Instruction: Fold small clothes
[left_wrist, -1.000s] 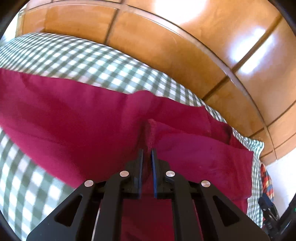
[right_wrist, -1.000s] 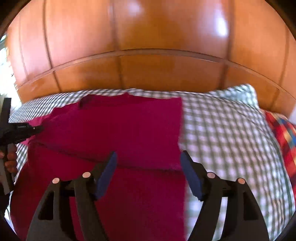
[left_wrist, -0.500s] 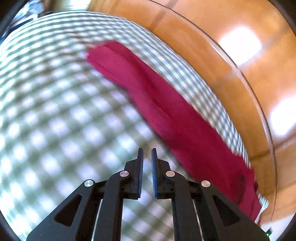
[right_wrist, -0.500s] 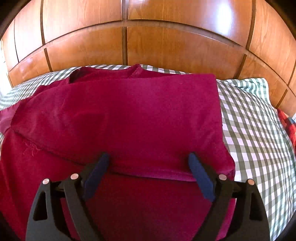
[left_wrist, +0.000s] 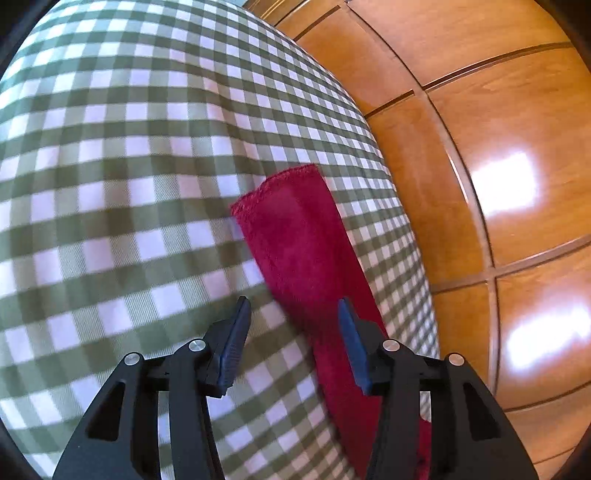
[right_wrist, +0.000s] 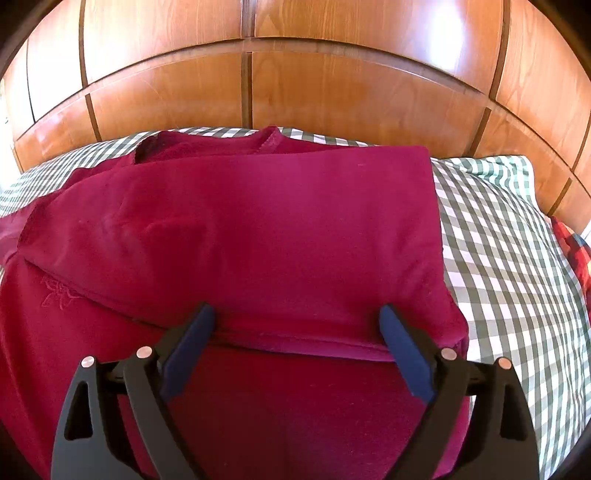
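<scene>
Since a second ago your left gripper (left_wrist: 293, 314) has let go of the crimson cloth, swung out to the side and spread its jaws to a middling gap; they hold nothing now. It looks down along the green-and-white checked bedcover (left_wrist: 110, 177), with the crimson knit garment's sleeve (left_wrist: 306, 258) passing under the right-hand blue pad (left_wrist: 351, 343). Sleeve's long axis runs away from you and slightly leftward, cuff end farthest, parallel to the glossy wooden panelled headboard (left_wrist: 498, 166) on the right. Your right gripper (right_wrist: 297, 319) has moved in closer over the crimson knit garment (right_wrist: 240, 229) and sits low, jaws wide apart, empty, tips hovering at the folded lower edge; contact cannot be judged. Garment lies flat on the bedcover, neckline toward the headboard, one flap folded across its front, straight side edge on the right. Faint tone-on-tone flower embroidery (right_wrist: 59, 293) shows at left; no readable writing or label. Red plaid fabric (right_wrist: 570, 251) peeks in at far right.
</scene>
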